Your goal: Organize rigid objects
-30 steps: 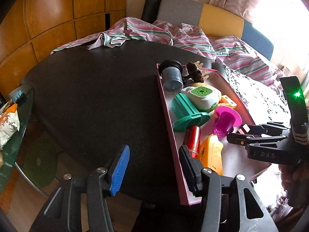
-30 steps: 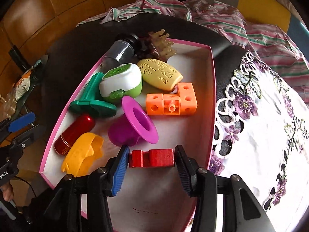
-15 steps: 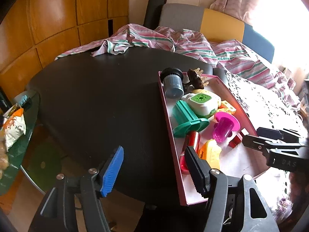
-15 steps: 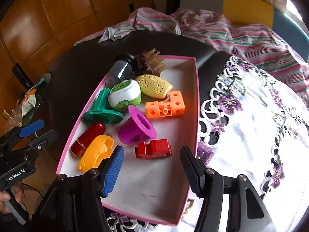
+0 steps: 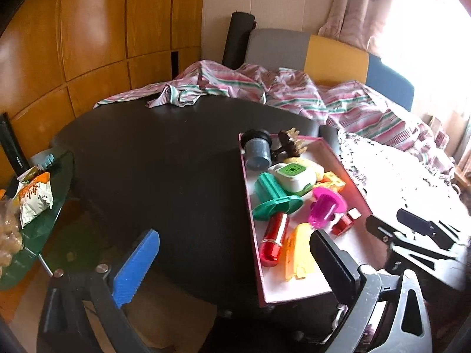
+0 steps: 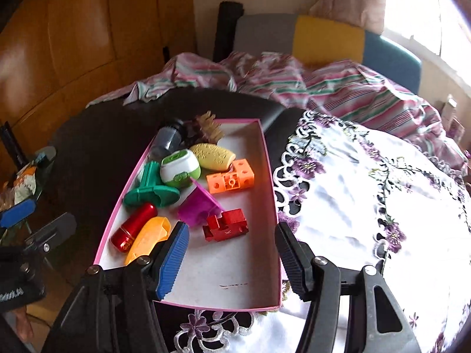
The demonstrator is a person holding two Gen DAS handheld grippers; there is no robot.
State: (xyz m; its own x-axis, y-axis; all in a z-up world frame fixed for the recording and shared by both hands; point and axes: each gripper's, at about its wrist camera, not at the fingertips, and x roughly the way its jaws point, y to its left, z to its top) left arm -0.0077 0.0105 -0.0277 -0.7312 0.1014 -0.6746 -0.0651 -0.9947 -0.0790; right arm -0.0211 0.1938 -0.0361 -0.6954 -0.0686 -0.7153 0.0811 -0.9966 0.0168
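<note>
A pink-rimmed tray [image 6: 266, 158] on the black table holds several toys: a red block [image 6: 226, 226], orange cubes [image 6: 231, 179], a magenta cup [image 6: 197, 209], a green-and-white gadget [image 6: 179, 169], a teal piece [image 6: 150, 189], a red tube [image 6: 134, 231] and a yellow-orange piece [image 6: 150, 239]. My right gripper [image 6: 231, 229] hangs open above the tray's near end. The red block lies free on the tray floor beyond its fingertips. My left gripper [image 5: 232, 238] hovers at the tray's left rim [image 5: 248, 206]. Its jaws are opening wide, with nothing between them.
The round black table [image 5: 147, 161] has a striped cloth [image 5: 279, 88] heaped at its far side. A white embroidered cloth [image 6: 368, 191] lies to the right of the tray. A glass side table [image 5: 59, 206] with snack bags stands at the left. Chair backs line the wall.
My right gripper let go of the red block, which now lies in the tray, then pulled back and up. My left gripper's jaws spread much wider while it lifted away.
</note>
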